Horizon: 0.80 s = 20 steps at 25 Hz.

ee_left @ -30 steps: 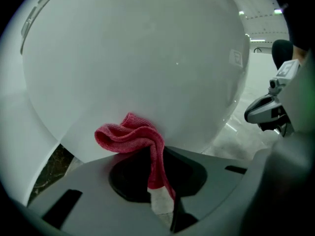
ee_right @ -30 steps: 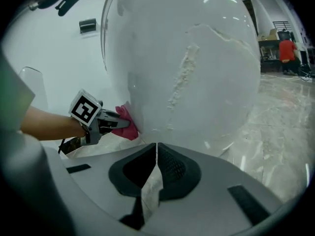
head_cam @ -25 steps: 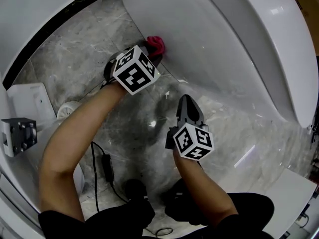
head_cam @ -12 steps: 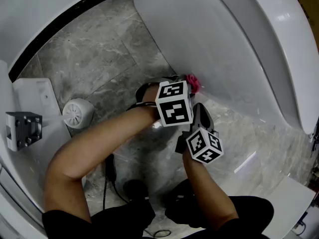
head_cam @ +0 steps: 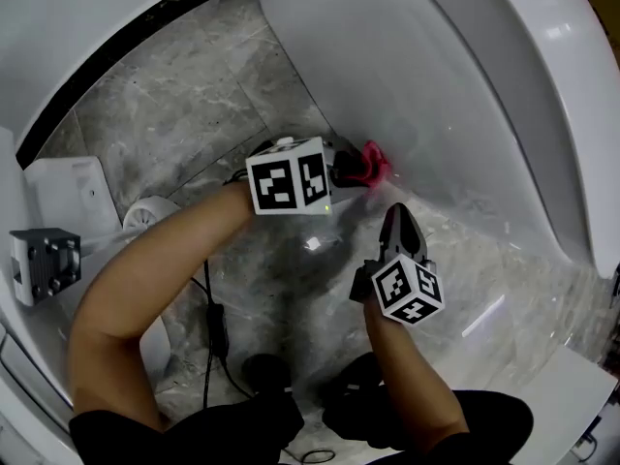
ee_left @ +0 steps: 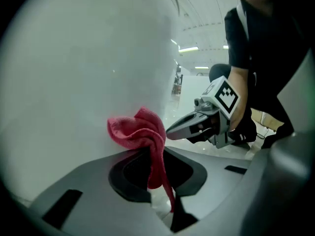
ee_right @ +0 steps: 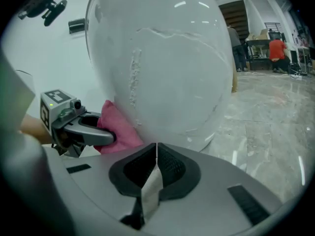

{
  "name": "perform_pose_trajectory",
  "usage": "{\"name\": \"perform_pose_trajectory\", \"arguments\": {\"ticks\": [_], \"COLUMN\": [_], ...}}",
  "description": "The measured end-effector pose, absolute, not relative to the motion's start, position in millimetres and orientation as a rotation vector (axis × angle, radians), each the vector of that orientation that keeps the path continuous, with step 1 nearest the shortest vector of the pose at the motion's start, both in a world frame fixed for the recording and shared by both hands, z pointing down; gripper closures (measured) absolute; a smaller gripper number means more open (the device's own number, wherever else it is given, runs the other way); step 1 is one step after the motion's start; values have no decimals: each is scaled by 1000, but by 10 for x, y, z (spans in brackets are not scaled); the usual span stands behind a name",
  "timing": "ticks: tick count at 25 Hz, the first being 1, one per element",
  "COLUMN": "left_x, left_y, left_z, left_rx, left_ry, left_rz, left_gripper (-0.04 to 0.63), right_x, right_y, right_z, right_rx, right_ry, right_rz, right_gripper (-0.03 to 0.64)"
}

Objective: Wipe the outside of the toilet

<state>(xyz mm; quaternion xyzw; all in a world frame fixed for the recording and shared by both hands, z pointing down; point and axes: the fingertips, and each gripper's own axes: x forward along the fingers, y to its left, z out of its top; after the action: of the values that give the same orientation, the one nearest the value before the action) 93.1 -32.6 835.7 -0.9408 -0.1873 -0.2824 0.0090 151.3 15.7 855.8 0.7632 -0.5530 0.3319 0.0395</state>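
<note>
Holding a red cloth (head_cam: pixel 374 162) against the toilet (head_cam: pixel 407 76)

At the centre of the head view, the left gripper (head_cam: pixel 351 169) is clamped on the cloth, which touches the toilet's lower outer wall. Just below, the right gripper (head_cam: pixel 399 223) has its jaws together on nothing, near that wall. At lower left, 1 black cable (head_cam: pixel 208 327) trails across the marble floor (head_cam: pixel 184 114) beside a white round fitting (head_cam: pixel 145 213).

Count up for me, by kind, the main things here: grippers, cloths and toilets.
grippers: 2 (left gripper, right gripper)
red cloth: 1
toilet: 1
total: 4
</note>
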Motion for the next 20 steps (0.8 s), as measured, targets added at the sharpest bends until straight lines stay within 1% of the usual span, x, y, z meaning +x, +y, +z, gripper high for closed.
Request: {"name": "perform_pose_trajectory", "arguments": {"ticks": [2,7,14,16,18,20], "left_x": [701,71,-552,-658,-713,-697], "left_y": [-825,-2297,-3779,-4024,-4150,-4194], "left_z": [8326,8357,8330,8381,8492,8596], "left_rx": [-2999,-3046,-2913,-2834,-2745,-2716], "left_ry": [-457,215,986,1116,1157,1173], "left_rz": [-852,-907,-1012,-1087,-1203,-1252], "left_gripper": [528,528,528,528,526,526], "right_x": [1481,1286,1075,1060,1055,1046], "right_y": [80,-154,-360,-320,-245,-155], "right_z": [8511,8310,8100,8074,8014,7968], "right_rx": [2338,2340,2312,2320,2342,2353], "right_ry": [-1730,-1841,-1940,-1936,-1936,-1940], "right_rz": [1014,1046,1011,1053,1080,1077], "right_gripper": [580,580,580,580,580,580]}}
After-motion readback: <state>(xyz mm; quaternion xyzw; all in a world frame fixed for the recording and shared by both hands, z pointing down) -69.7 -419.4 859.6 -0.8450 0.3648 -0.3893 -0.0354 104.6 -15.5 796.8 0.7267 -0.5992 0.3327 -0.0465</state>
